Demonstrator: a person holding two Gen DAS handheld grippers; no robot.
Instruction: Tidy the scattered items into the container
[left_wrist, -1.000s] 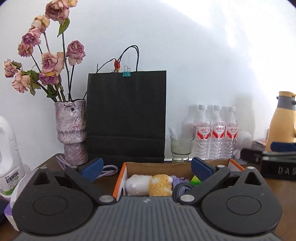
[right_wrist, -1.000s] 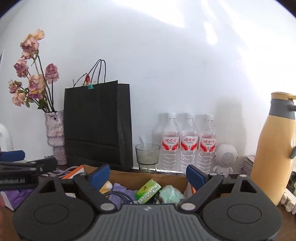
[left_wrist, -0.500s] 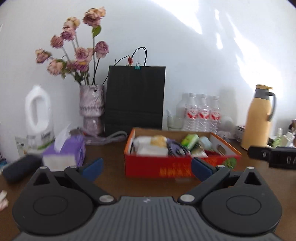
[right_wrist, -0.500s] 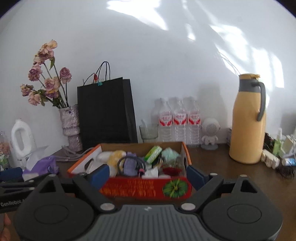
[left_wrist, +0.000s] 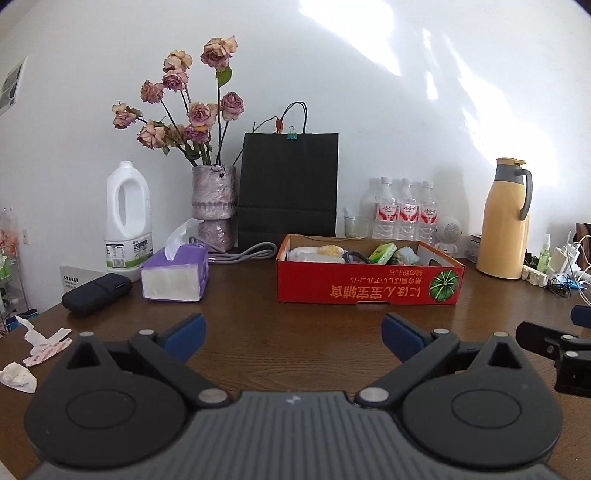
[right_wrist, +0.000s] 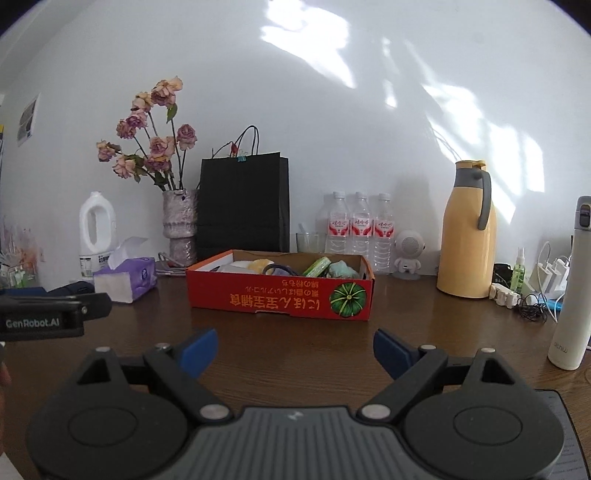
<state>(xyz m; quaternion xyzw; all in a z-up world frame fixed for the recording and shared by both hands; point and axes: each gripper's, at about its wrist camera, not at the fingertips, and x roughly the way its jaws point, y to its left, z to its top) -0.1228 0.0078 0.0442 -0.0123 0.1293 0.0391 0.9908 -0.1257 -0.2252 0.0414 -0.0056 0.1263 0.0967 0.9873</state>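
Note:
A red cardboard box (left_wrist: 369, 291) (right_wrist: 280, 295) stands on the brown table, holding a yellow plush (left_wrist: 330, 250), a green packet (left_wrist: 383, 254) (right_wrist: 317, 266), a cable and other small things. My left gripper (left_wrist: 291, 332) is open and empty, well short of the box's front wall. To its right, my right gripper (right_wrist: 293, 349) is also empty, its jaws wide and still opening. At the far left edge lie a crumpled tissue (left_wrist: 16, 374) and a pink wrapper (left_wrist: 46, 347). A black case (left_wrist: 96, 293) lies beside a purple tissue box (left_wrist: 173, 273).
Along the wall stand a white jug (left_wrist: 127, 221), a vase of dried roses (left_wrist: 213, 206), a black paper bag (left_wrist: 288, 188), water bottles (left_wrist: 406, 210) and a yellow thermos jug (left_wrist: 504, 221). A white flask (right_wrist: 570, 280) and chargers with cables (right_wrist: 535, 295) sit at the right.
Both grippers have drawn back from over the box to the near part of the table. The box now sits farther off, and the tissue box and scraps have come into view.

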